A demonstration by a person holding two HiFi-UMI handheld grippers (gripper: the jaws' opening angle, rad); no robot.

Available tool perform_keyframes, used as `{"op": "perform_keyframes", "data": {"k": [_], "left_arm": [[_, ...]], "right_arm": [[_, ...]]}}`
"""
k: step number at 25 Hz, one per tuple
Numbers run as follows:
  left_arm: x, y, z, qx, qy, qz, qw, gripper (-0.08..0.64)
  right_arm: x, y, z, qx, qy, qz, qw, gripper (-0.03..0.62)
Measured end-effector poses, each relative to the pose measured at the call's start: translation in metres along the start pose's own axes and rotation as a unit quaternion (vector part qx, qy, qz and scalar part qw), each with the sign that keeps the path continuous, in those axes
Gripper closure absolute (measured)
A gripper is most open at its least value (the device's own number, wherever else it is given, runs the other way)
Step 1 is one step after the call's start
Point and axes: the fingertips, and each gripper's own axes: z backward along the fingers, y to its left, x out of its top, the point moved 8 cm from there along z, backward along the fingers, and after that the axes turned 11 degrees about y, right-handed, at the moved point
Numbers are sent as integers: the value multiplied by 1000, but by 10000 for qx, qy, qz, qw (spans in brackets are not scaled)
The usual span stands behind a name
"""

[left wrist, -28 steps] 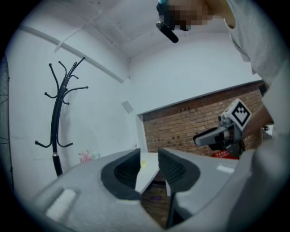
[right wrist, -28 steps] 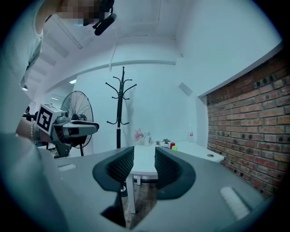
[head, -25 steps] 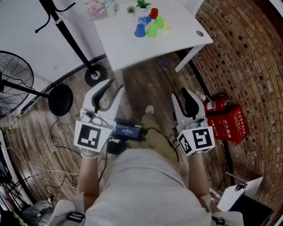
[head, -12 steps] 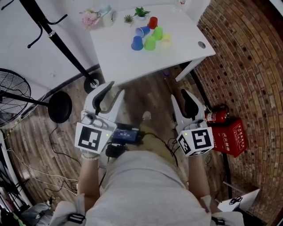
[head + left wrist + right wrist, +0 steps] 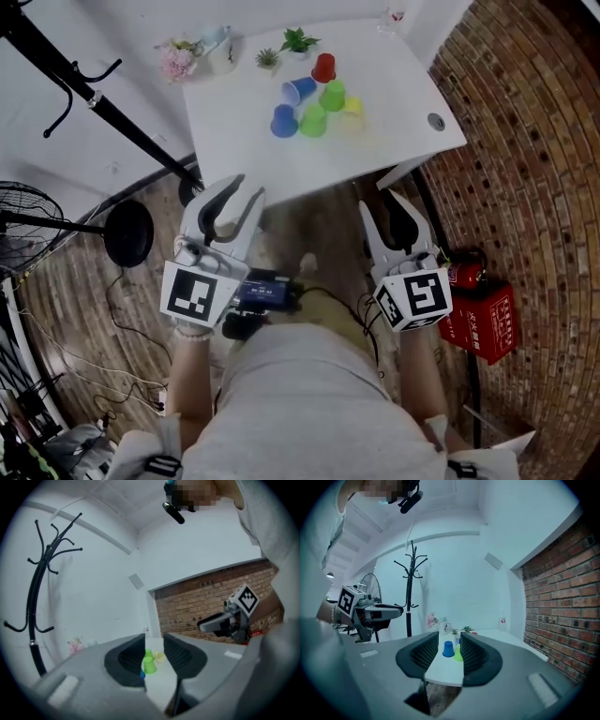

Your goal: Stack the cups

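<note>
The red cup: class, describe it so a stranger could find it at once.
Start at the white table beside the brick wall. In its cluster of plastic cups, take the one farthest back, nearest the leafy potted plant. It is the only red cup.

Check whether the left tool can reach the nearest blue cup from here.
Probably not yet: the left tool hangs open by the front edge of the table, short of the blue cup. Bare tabletop between leaves the way free.
</note>
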Motion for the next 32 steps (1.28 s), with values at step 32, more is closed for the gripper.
{"op": "perform_keyframes", "data": {"k": [32], "left_arm": [[34, 78, -167, -418, 706, -310, 9961, 415]], "right_arm": [[4, -103, -94, 331, 419, -275, 9982, 463]]}}
